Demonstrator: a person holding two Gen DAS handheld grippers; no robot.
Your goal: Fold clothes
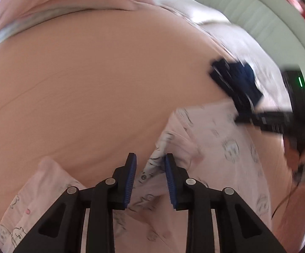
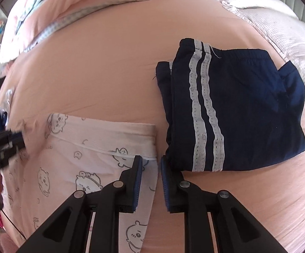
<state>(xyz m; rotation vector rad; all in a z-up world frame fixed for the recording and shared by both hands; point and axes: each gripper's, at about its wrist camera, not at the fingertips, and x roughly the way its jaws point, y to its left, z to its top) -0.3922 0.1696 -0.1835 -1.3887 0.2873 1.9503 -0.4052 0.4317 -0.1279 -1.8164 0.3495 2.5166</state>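
The right gripper [image 2: 151, 168] is hovering low at the bottom centre of its view, jaws standing narrowly apart, and the right-hand edge of the pink printed garment [image 2: 85, 154] is running straight up through the gap between them. The pads are sitting just beside that edge, one on the cloth side, one on the bare side; whether they are actually pinching it I cannot tell, as a sliver of gap is showing. Outward from there, the garment's folded top band is stretching away to the left of the frame, so its long axis is lying left to right across the pink bed sheet [image 2: 110, 73]. Just to the right of the gripper, touching or nearly so, the folded navy shorts [image 2: 236, 109] with white stripes are resting, already done by the look of them.

Over at the far left edge of that view the left gripper [image 1: 150, 168] is coming in on the garment's opposite end. In its own view a bunched, printed fold is rising between its fingers; the jaws are narrow but not yet pressing, I judge. So each gripper is flanking one end of the top band, with the right one nearer its corner, and the coming lift or fold is turning on both ends being taken together.
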